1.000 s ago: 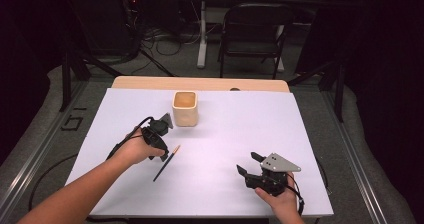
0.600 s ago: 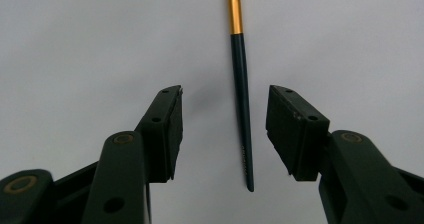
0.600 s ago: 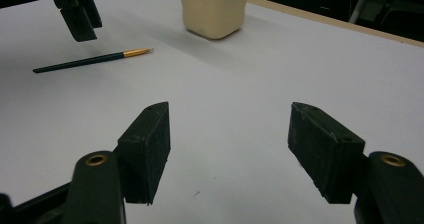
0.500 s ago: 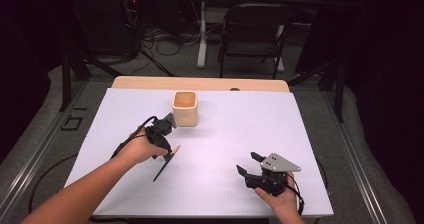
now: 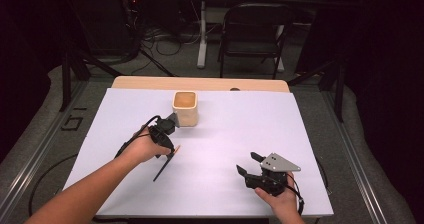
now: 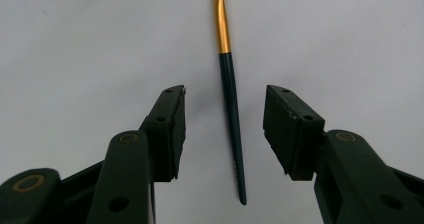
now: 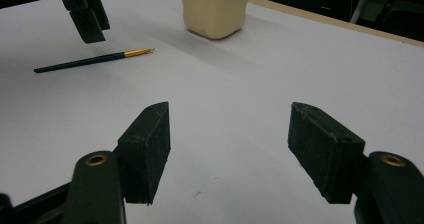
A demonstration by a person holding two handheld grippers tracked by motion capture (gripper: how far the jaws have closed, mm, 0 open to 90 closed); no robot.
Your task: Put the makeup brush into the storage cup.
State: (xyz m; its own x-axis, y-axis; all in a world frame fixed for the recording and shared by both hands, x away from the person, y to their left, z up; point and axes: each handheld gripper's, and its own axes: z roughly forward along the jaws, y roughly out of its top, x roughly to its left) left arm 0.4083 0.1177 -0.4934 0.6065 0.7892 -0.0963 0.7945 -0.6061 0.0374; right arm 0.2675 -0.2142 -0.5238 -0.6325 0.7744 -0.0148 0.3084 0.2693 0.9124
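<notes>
a white table [image 5: 300, 129] in a dim room carries a brush [image 6: 229, 91] toward its left edge, lying flat between the left gripper's [image 6: 224, 129] released jaws; the right gripper [image 7: 229, 149] hovers spread near the front edge, grasping nothing.

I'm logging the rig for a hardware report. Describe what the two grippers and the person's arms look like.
Both are black. The left gripper has flat rectangular pads, brass-coloured pivot rivets and a black cable trailing from it. The right gripper matches, and in the high view carries a grey three-cornered plate with small holes. The forearms are bare, no sleeves visible.
</notes>
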